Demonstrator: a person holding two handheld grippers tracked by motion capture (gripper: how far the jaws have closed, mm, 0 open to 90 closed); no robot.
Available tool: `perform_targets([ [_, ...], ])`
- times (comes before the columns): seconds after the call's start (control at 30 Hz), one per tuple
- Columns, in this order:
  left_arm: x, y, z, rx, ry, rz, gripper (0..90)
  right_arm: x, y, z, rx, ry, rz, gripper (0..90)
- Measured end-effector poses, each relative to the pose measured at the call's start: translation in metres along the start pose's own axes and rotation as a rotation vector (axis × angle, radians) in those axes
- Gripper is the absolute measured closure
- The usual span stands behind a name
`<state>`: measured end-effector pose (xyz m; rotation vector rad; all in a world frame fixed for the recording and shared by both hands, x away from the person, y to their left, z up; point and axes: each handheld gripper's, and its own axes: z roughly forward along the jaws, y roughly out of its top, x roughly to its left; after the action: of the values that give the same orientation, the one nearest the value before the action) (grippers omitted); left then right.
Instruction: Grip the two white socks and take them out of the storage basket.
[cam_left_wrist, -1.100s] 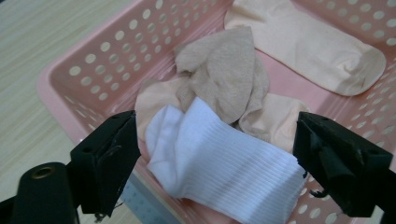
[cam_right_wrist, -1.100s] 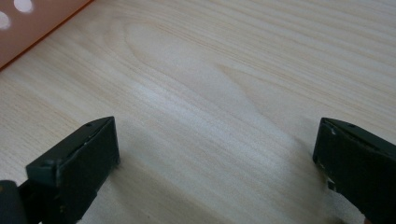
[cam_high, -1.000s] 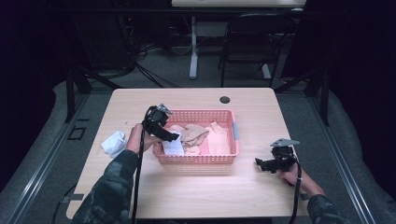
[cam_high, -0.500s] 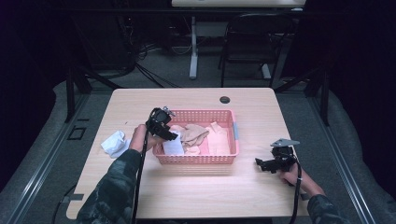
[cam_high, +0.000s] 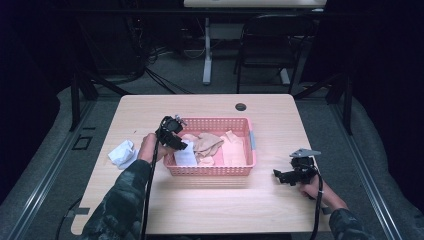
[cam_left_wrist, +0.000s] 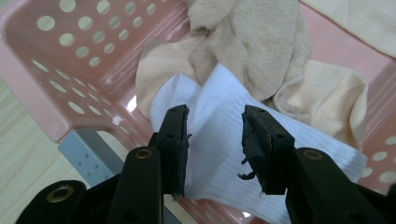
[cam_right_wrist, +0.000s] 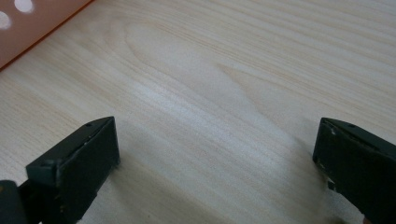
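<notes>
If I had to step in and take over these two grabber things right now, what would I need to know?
Left gripper: open, jaws astride a fold of the white sock in the pink basket; nothing clamped.
Right gripper: open and holding nothing, low over the bare table to the right of the basket.
Things: beige socks lie in the basket beside the white one; a white crumpled cloth lies on the table left of the basket.
Done: nothing I can confirm beyond that cloth lying outside.
Left, probably: close on the white sock and lift it out, then handle the beige ones.
</notes>
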<state>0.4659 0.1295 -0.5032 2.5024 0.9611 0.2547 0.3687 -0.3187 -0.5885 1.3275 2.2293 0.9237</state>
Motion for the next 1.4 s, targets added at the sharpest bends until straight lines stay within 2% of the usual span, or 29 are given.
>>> perform_targets([
  [0.07,0.0,0.0,0.001,0.014,0.006,-0.001,61.4,0.0,0.0,0.0,0.0,0.0,0.001,0.0],
  [0.27,0.0,-0.002,0.004,0.017,-0.013,-0.014,63.0,0.0,0.0,-0.001,0.006,0.0,-0.003,0.0],
  [0.43,0.0,-0.003,0.005,0.021,-0.01,-0.02,65.4,0.0,0.0,0.0,0.005,-0.001,-0.002,0.0],
  [0.6,-0.001,-0.003,0.006,0.04,-0.037,-0.029,68.6,0.0,0.0,0.0,0.003,-0.002,0.0,0.0],
  [0.67,0.0,-0.004,0.005,0.034,-0.043,-0.036,69.6,0.0,0.0,0.0,0.002,-0.002,0.0,0.0],
  [0.83,-0.002,-0.004,0.005,0.04,-0.015,-0.03,73.7,0.0,0.0,0.0,0.002,-0.003,0.0,0.0],
  [1.0,-0.006,-0.003,0.004,0.039,0.012,-0.007,77.7,0.0,0.0,0.0,0.003,-0.003,-0.001,0.0],
  [1.23,-0.008,-0.003,0.005,0.051,0.025,0.0,87.7,0.001,0.0,-0.001,0.004,-0.002,-0.001,0.0],
  [1.4,-0.01,-0.003,0.005,0.06,0.041,0.003,89.1,0.001,0.0,-0.001,0.005,0.005,-0.005,0.0],
])
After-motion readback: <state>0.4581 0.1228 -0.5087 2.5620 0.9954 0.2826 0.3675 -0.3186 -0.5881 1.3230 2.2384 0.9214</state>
